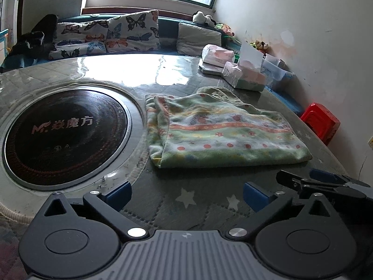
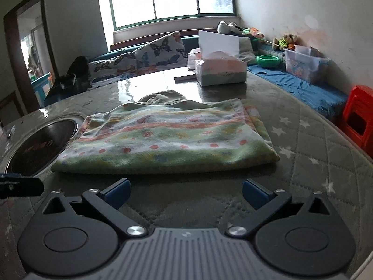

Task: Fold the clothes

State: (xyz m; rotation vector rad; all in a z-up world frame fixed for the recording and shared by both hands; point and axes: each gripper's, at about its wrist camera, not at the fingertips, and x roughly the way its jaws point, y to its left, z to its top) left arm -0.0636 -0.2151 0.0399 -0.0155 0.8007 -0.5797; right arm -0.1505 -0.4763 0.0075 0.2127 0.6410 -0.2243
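A green patterned garment (image 1: 221, 130) with orange stripes and red dots lies folded into a rough rectangle on the quilted table cover (image 1: 205, 200). My left gripper (image 1: 186, 196) hovers open just short of its near edge, nothing between the blue fingertips (image 1: 117, 194). The right gripper (image 1: 324, 184) shows at the right of the left wrist view, beside the garment's near right corner. In the right wrist view the same garment (image 2: 167, 137) lies ahead, and my right gripper (image 2: 185, 192) is open and holds nothing, close to its near edge.
A round black hotplate (image 1: 65, 135) is set into the table left of the garment. Tissue packs (image 1: 244, 74) and a box stand at the far right. A red stool (image 2: 359, 121) stands off the table's right edge. Butterfly cushions (image 1: 109, 35) line the bench behind.
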